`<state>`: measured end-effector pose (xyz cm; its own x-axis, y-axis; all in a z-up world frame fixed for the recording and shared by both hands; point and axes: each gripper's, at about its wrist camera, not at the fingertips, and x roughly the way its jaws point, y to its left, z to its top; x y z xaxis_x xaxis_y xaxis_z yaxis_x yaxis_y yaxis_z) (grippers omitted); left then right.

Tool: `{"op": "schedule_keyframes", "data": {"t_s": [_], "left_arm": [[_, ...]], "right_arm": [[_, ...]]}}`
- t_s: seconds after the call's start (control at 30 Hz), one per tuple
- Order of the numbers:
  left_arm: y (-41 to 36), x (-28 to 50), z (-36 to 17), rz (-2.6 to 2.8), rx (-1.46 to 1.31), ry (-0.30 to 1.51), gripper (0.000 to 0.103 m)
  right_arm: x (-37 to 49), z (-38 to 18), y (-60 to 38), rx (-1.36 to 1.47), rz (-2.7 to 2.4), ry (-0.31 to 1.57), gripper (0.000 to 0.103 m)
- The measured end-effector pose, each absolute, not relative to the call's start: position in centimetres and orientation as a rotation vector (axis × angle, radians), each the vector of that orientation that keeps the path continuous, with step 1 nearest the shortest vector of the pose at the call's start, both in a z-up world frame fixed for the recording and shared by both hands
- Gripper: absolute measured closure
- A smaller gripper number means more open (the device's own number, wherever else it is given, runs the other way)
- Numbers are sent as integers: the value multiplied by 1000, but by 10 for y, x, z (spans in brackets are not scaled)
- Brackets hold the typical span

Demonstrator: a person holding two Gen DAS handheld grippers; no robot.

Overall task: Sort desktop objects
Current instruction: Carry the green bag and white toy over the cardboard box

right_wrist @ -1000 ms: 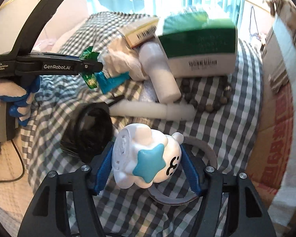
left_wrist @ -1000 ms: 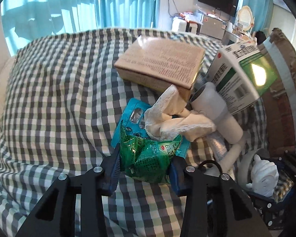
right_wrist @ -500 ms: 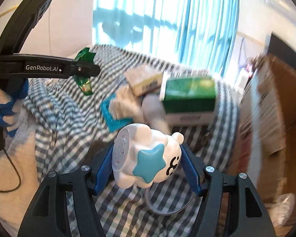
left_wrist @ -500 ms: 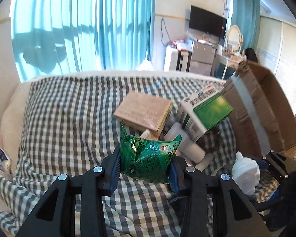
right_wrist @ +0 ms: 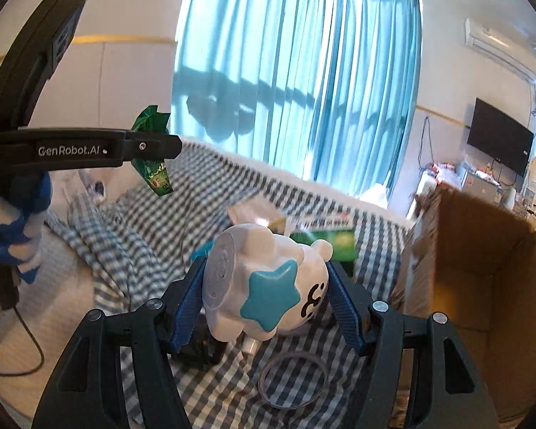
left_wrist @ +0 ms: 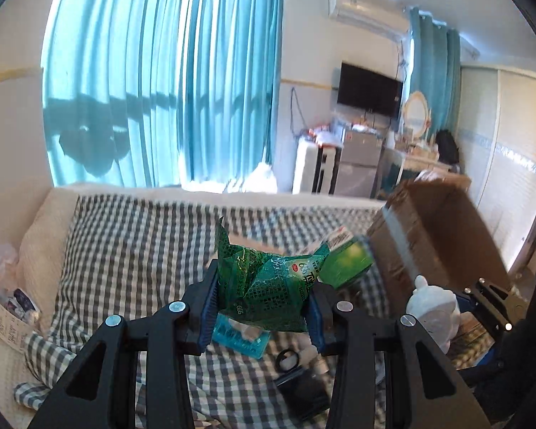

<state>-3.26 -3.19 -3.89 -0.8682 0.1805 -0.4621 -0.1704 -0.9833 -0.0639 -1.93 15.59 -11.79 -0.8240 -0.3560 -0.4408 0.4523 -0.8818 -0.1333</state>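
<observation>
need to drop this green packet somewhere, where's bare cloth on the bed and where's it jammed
Bare checked cloth runs left of the green packet, up to the cream cushion edge. The open cardboard box on the right looks empty where visible. It is crowded below and right of the packet: blue pack, green carton, black items.

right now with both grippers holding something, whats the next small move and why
Probably carry the right gripper toward the open cardboard box on its right. Its pads are clamped on the white toy with the blue star, lifted clear of the checkered cloth, and the box mouth looks unobstructed. The left gripper, clamped on the green packet, can hold.
</observation>
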Motion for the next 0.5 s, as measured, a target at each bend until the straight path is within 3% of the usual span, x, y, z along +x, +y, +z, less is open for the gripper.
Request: {"op": "schedule_keyframes", "data": {"t_s": [0.5], "left_arm": [[6, -12, 30, 2855, -504, -3, 61]], "right_arm": [[15, -57, 183, 348, -2732, 258, 38]]}}
